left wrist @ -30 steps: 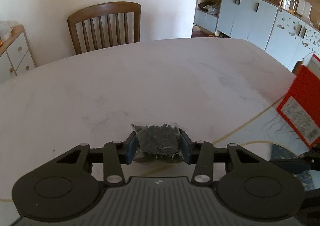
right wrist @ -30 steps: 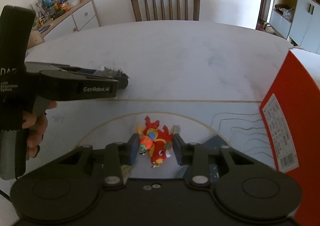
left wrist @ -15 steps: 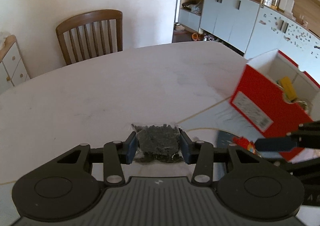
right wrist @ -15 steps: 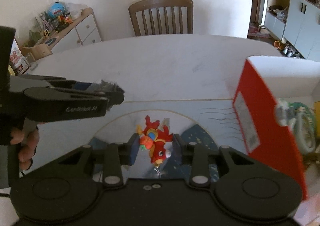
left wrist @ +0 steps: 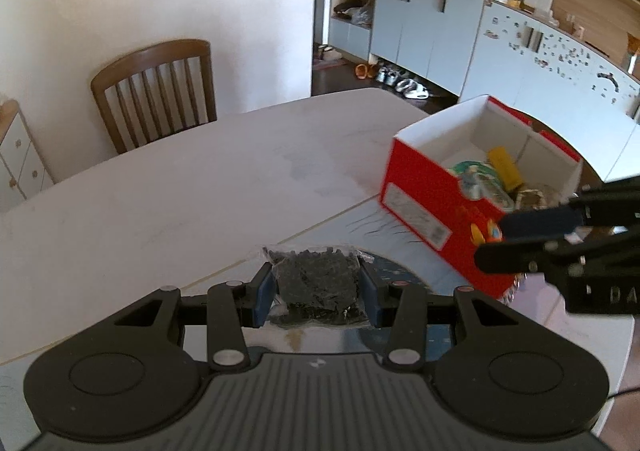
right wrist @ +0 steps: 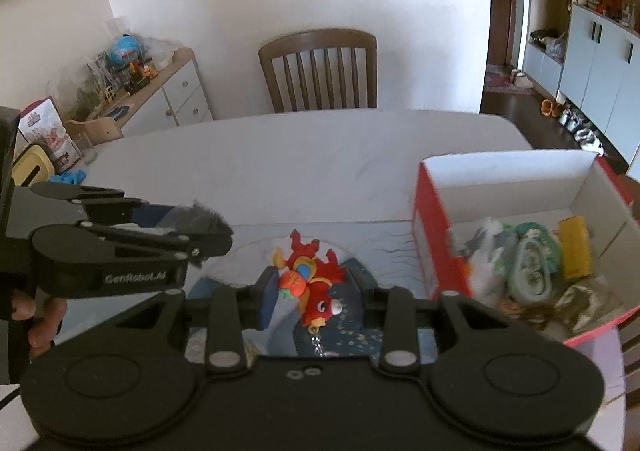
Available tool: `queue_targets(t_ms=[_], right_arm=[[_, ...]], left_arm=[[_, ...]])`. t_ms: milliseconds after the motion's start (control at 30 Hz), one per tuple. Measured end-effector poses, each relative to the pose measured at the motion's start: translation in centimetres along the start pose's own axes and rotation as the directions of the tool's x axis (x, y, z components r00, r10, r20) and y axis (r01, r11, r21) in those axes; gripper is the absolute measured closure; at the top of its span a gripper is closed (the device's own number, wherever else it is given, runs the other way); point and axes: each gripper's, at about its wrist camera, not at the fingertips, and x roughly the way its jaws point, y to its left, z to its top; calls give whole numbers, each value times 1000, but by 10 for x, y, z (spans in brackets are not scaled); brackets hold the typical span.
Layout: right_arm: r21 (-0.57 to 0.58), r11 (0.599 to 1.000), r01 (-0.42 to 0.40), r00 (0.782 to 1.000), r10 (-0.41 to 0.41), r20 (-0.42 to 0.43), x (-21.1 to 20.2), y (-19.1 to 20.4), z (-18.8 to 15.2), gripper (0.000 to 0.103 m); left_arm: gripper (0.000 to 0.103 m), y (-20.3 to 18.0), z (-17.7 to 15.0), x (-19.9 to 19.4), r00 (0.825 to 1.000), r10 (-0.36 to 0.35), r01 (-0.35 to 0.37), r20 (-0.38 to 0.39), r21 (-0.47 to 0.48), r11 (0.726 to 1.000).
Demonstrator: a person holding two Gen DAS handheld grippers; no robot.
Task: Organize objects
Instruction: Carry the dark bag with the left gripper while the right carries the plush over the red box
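A: Left gripper [left wrist: 316, 293]: fingers closed on a clear bag of dark pellets [left wrist: 316, 285], pinched at both side edges. Bag held clear of the worktop [left wrist: 160, 203], top edge upright. Likely gripped by the sides so the loose contents hang down and do not spill.

B: Right gripper [right wrist: 310, 289]: fingers pressed against a red plush keychain toy [right wrist: 310, 283], one on each flank. Chain [right wrist: 318, 343] dangling below, so carried, not resting.

A: Red box [right wrist: 520, 243] open-topped, to the right on the worktop, near both grippers. Already holding a yellow item [right wrist: 574, 251], a greenish packet [right wrist: 534, 259], other small things; exact kinds hard to tell.

B: Seemingly the collection point. Both loads raised above rim height, probably to pass over the near wall instead of knocking it.

A: Right gripper nearer the box; seen from the left wrist, lying across the box's near corner. Left one off to the side, apart from it.

B: Staggered approach sensible, probably; opening looks tight for both at once.

A: Neither load over the opening yet. Wooden chair [left wrist: 154, 95] beyond the far edge, not involved.
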Motion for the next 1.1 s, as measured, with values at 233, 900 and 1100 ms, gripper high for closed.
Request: queue_targets(t_ms=[233, 900, 1100], right_arm=[[6, 1000, 6, 999, -6, 37, -28, -36, 4, 69], [17, 995, 102, 992, -103, 69, -46, -169, 8, 69], [13, 990, 141, 987, -142, 73, -36, -201, 10, 69]], left_arm=[[59, -41, 14, -12, 1000, -17, 17, 14, 33, 999], [59, -144, 63, 34, 998, -68, 68, -6, 40, 997], [59, -166, 83, 59, 998, -63, 64, -14, 54, 996]])
